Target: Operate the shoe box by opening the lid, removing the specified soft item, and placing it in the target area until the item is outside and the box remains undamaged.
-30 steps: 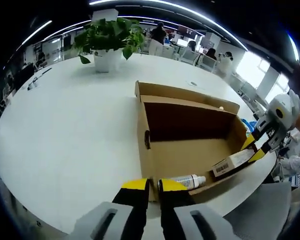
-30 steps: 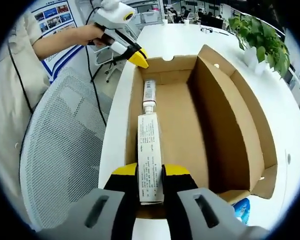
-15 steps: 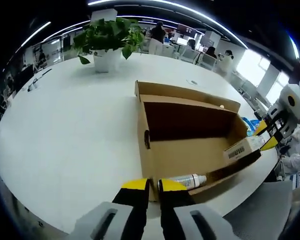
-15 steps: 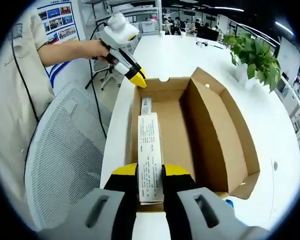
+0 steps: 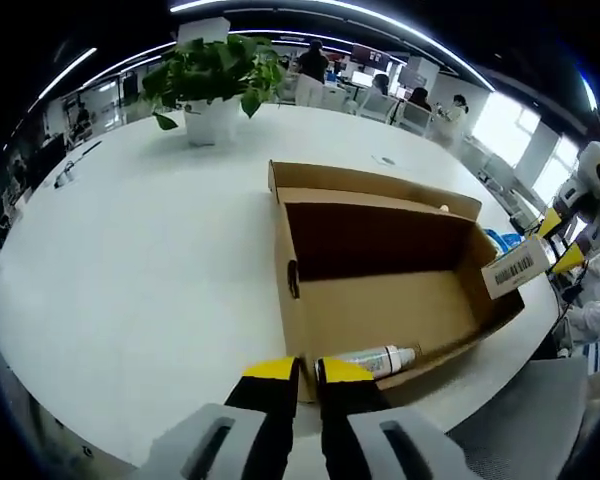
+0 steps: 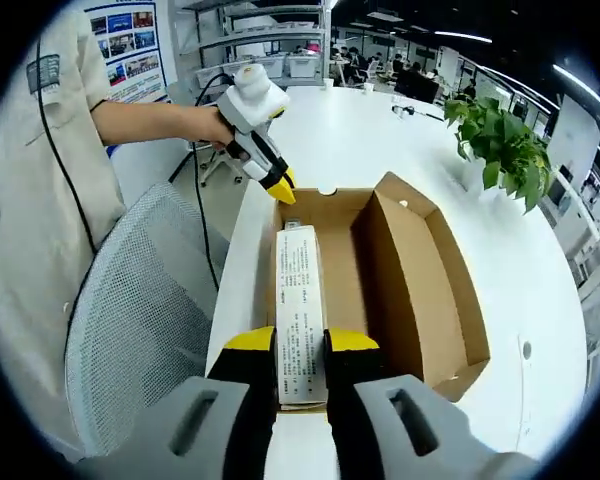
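An open cardboard shoe box (image 5: 380, 310) lies on the white table (image 5: 130, 270), its lid standing up along the far side. A white bottle (image 5: 375, 358) lies inside, against the near wall. My left gripper (image 5: 298, 370) is shut on the box's end wall at the corner; the right gripper view has it (image 6: 277, 183) at the far end of the shoe box (image 6: 420, 270). My right gripper (image 6: 300, 345) is shut on a long white printed carton (image 6: 300, 300), held above the box. From the left gripper view, that right gripper (image 5: 560, 240) holds the carton (image 5: 515, 268) over the box's right end.
A potted plant (image 5: 215, 85) stands at the table's far side, also in the right gripper view (image 6: 505, 145). A grey mesh chair (image 6: 140, 320) sits at the table edge beside the box. A person's arm (image 6: 150, 118) holds the left gripper. A blue item (image 5: 500, 243) lies behind the box.
My right gripper has lifted the white carton up and out of the box, away from the bottle. The left gripper, the box and the bottle have stayed in place.
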Available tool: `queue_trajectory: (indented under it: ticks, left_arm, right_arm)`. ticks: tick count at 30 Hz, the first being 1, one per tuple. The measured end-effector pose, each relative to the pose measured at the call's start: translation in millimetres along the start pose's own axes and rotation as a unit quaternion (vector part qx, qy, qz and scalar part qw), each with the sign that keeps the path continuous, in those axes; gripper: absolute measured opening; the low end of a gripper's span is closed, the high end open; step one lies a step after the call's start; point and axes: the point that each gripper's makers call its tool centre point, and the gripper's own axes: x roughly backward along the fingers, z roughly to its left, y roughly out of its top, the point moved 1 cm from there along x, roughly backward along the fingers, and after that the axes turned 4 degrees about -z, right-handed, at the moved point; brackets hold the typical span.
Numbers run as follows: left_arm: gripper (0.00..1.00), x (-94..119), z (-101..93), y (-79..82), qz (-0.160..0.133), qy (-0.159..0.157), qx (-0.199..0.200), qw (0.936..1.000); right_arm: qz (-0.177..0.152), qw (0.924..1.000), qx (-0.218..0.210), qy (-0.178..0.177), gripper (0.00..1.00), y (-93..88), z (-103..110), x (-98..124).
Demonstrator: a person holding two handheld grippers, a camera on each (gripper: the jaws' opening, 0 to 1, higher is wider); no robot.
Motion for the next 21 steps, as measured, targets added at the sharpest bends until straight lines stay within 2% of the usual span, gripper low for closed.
queue_trajectory:
  ticks: [10, 21]
  left_arm:
    - [0.07, 0, 0.1, 0.3, 0.004, 0.001, -0.005, 1.0000]
    - [0.07, -1, -0.1, 0.6, 0.013, -0.001, -0.011, 0.9999]
  right_arm:
    - [-0.010, 0.9998, 0.003, -0.017, 0.15, 6.3, -11, 30]
    - [-0.006, 0.9993, -0.006, -0.037, 0.15, -5.2, -24, 66]
